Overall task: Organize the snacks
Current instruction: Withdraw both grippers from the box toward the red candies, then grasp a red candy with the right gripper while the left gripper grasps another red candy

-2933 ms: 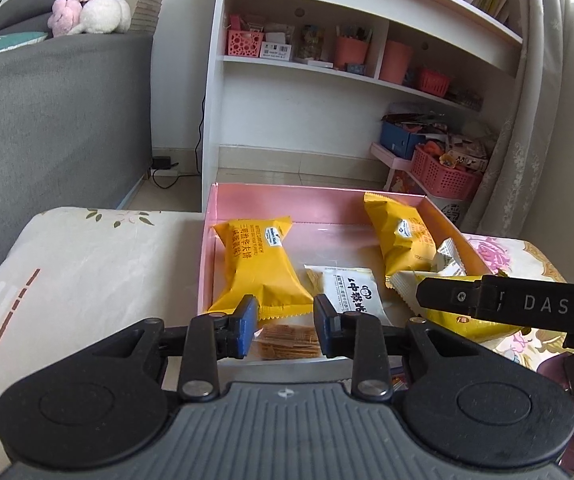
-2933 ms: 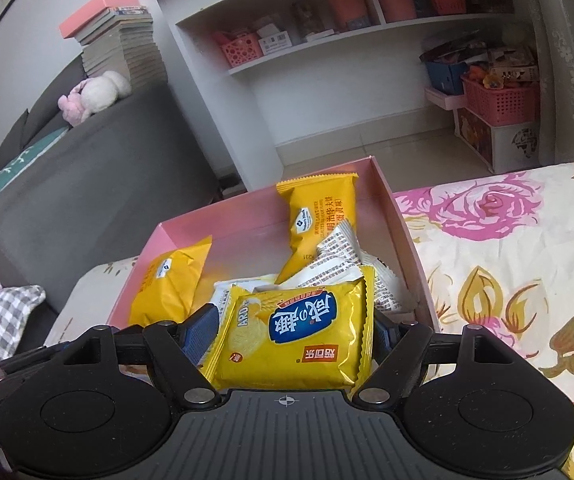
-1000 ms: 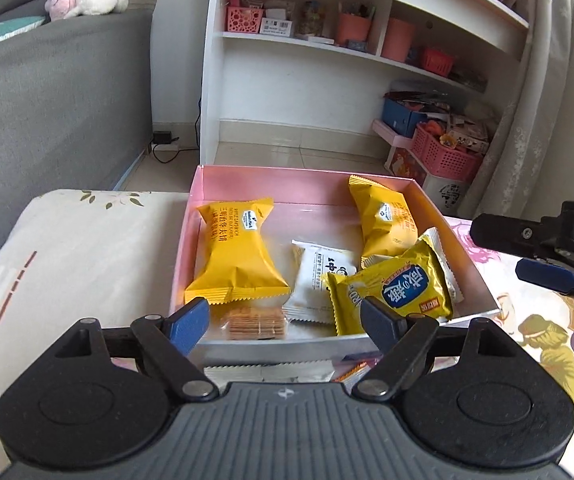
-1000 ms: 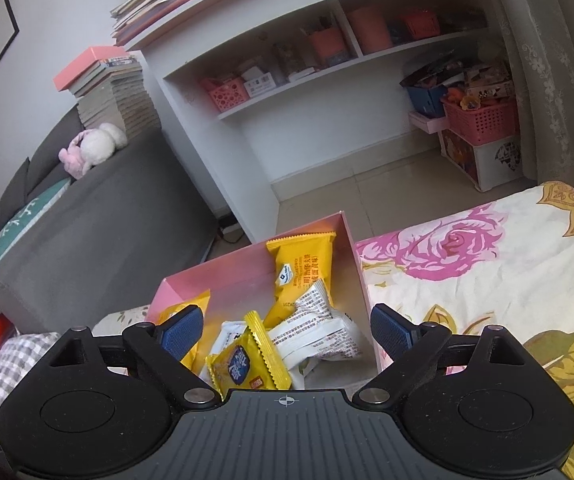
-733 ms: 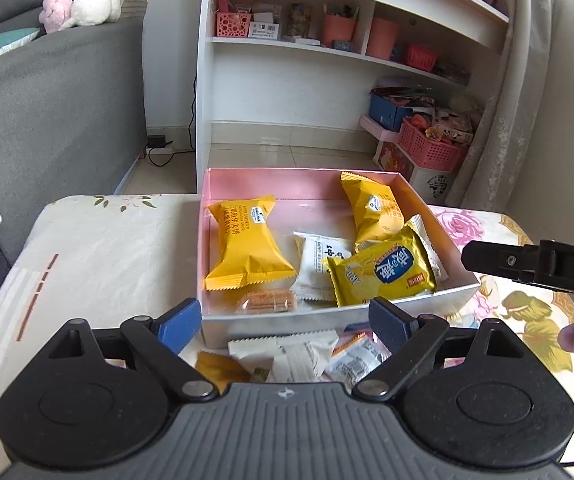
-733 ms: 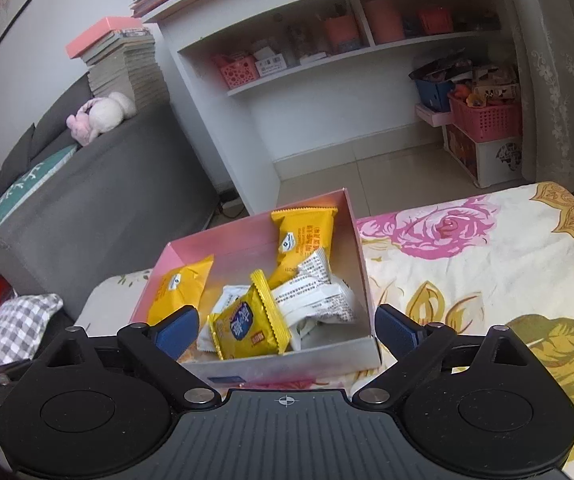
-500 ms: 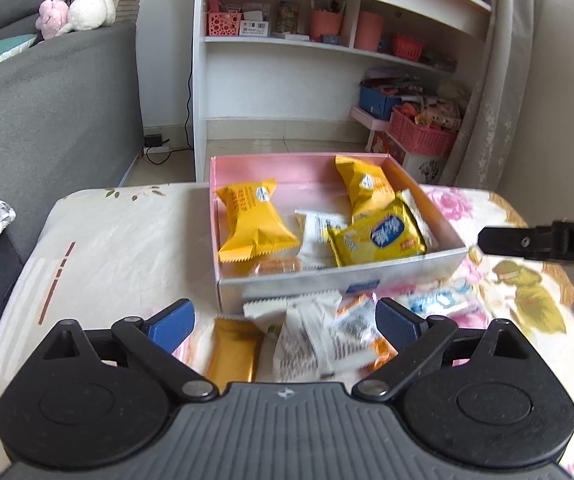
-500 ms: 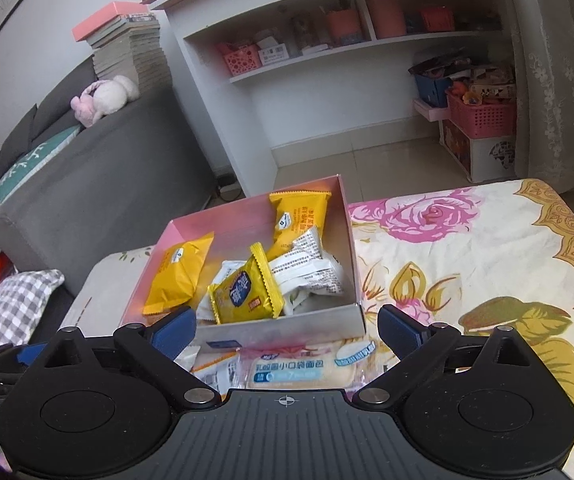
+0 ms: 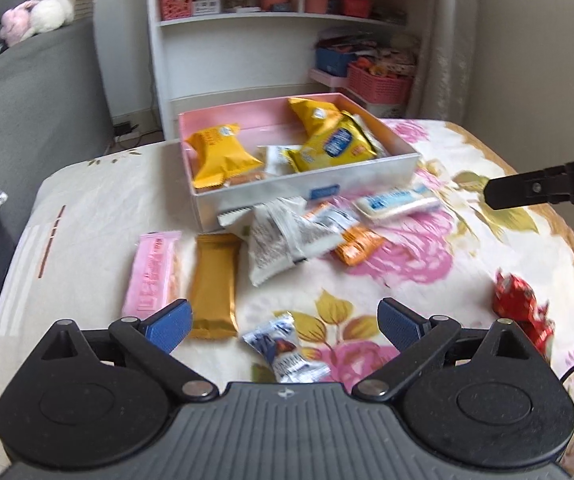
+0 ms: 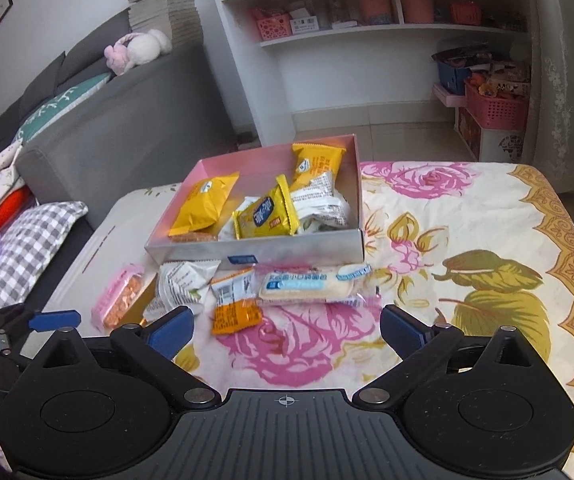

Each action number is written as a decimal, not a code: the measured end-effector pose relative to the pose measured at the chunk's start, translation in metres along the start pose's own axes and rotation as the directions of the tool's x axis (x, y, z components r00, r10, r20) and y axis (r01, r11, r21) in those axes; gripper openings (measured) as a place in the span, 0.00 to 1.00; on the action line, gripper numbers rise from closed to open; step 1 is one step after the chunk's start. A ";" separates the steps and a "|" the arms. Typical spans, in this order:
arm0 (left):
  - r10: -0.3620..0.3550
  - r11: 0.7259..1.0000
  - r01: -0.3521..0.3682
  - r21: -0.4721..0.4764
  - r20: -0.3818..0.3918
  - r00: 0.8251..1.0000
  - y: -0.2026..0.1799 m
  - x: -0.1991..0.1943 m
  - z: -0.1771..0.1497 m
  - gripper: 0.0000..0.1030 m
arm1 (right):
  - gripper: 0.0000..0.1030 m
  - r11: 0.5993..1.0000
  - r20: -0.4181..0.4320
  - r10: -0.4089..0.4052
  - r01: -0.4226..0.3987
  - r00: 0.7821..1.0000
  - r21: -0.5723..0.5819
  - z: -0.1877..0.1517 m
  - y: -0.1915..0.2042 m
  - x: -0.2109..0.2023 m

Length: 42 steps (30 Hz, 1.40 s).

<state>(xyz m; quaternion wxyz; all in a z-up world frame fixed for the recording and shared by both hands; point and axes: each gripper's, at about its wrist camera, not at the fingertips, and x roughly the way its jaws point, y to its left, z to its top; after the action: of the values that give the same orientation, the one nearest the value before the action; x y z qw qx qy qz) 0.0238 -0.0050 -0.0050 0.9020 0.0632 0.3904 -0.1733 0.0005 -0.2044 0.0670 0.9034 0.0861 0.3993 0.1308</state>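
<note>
A pink-lined box (image 9: 367, 178) (image 10: 319, 250) on the floral table holds several yellow and white snack packs, among them a yellow chip bag (image 9: 333, 148) (image 10: 265, 216). Loose snacks lie in front of it: a pink pack (image 9: 153, 272), a gold bar (image 9: 213, 284), a white pouch (image 9: 283, 240), an orange pack (image 10: 233, 314), a long white-blue pack (image 10: 311, 284), a small blue candy (image 9: 283, 350) and a red candy (image 9: 521, 306). My left gripper (image 9: 285, 322) is open and empty above the near snacks. My right gripper (image 10: 287, 330) is open and empty, short of the orange pack.
A grey sofa (image 10: 119, 112) with cushions and a plush toy stands to the left. A white shelf unit (image 9: 287, 40) with baskets stands behind the table. The right gripper's finger (image 9: 543, 188) reaches in at the right of the left wrist view.
The right gripper let go of the yellow chip bag, which now lies in the box. Both grippers opened wide and pulled back from the box, bringing the loose snacks in front into view.
</note>
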 end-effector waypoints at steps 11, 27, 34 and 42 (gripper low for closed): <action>-0.134 0.985 0.136 0.107 -0.024 0.991 -0.048 0.002 -0.016 0.95 | 0.98 0.996 -0.195 -0.022 0.039 0.980 0.083 -0.039 -0.030 0.001; -0.351 0.905 0.354 0.234 -0.058 0.935 -0.109 0.004 -0.021 0.91 | 0.64 0.993 -0.296 -0.007 0.041 0.955 0.110 -0.053 -0.039 0.023; -0.434 0.864 0.448 0.228 -0.111 0.894 -0.131 0.016 -0.019 0.81 | 0.22 0.990 -0.294 -0.007 0.049 0.956 0.135 -0.048 -0.047 0.020; -0.449 0.862 0.475 0.178 -0.166 0.878 -0.146 0.033 -0.017 0.52 | 0.22 0.986 -0.278 -0.041 0.084 0.960 0.143 -0.046 -0.056 0.016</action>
<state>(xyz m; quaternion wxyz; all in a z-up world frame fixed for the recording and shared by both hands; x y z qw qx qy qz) -0.0197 -0.1460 -0.0378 0.7970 0.0745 0.4262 -0.4214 -0.0137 -0.2503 0.0109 0.8339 0.1235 0.5317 0.0816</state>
